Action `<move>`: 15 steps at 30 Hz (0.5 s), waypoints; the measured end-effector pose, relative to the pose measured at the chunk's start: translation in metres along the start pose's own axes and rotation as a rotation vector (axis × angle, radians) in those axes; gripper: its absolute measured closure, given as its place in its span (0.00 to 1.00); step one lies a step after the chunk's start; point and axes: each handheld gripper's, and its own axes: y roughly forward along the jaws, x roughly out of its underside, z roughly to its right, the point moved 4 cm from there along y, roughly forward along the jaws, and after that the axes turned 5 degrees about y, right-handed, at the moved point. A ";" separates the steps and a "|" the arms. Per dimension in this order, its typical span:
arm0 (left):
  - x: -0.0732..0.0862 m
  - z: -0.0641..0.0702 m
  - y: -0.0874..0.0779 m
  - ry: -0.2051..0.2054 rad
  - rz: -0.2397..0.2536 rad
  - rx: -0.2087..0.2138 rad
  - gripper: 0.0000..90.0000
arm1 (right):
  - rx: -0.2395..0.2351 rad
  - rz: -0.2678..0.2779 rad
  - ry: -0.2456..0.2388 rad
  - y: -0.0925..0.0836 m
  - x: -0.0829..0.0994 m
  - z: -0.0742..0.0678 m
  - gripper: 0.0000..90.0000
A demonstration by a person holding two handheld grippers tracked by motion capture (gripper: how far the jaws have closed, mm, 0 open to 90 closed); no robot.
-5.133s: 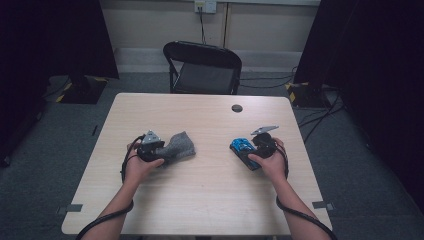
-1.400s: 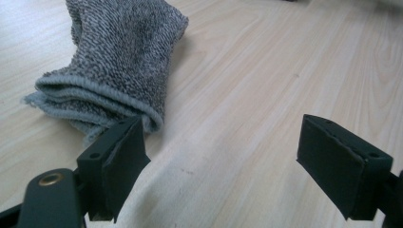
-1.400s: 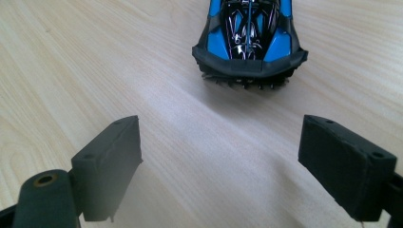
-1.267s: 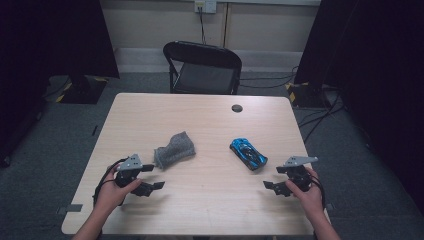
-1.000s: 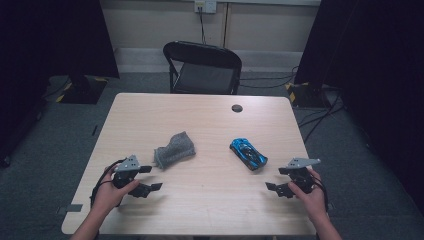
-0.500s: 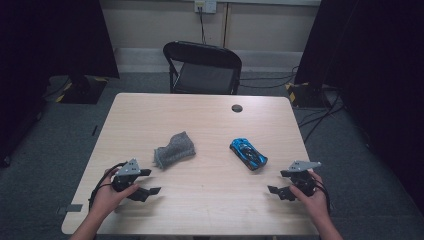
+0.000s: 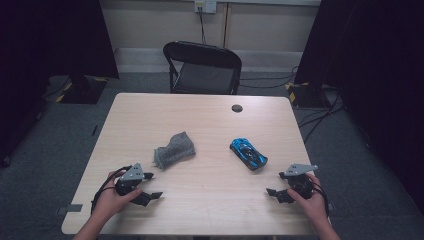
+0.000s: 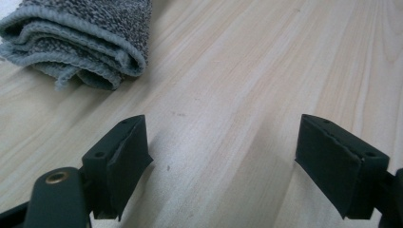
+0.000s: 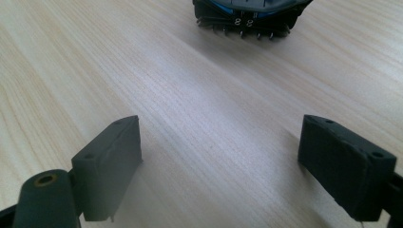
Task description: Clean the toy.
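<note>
A folded grey cloth (image 7: 174, 149) lies left of the middle of the light wooden table (image 7: 210, 125). A blue toy car (image 7: 248, 153) stands to its right. My left gripper (image 7: 150, 186) rests near the front left edge, open and holding nothing, a short way in front of the cloth. In the left gripper view the cloth (image 8: 81, 42) lies beyond the wide-apart jaws of the left gripper (image 8: 223, 166). My right gripper (image 7: 276, 184) sits near the front right edge, open and holding nothing. In the right gripper view the car (image 9: 247, 14) stands beyond the right gripper (image 9: 221, 166).
A small black round cap (image 7: 237, 108) sits in the tabletop near the far edge. A black folding chair (image 7: 202, 67) stands behind the table. Dark curtains hang at both sides, and cables run over the floor at the right.
Five seconds ago the left gripper was at the cloth and the right at the car. Both have drawn back to the near edge, and cloth and car lie free.
</note>
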 end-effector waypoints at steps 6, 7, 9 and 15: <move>0.001 0.002 0.001 0.008 -0.020 0.006 0.20 | 0.010 0.007 -0.015 0.000 0.001 0.000 0.15; 0.001 0.003 0.001 0.008 -0.021 0.006 0.19 | 0.011 0.007 -0.016 0.000 0.001 0.000 0.15; 0.001 0.003 0.001 0.014 -0.025 0.008 0.19 | 0.010 0.013 -0.015 0.000 0.002 0.000 0.15; 0.001 0.003 0.001 0.025 -0.029 0.008 0.18 | 0.007 0.022 -0.017 0.000 0.003 0.000 0.15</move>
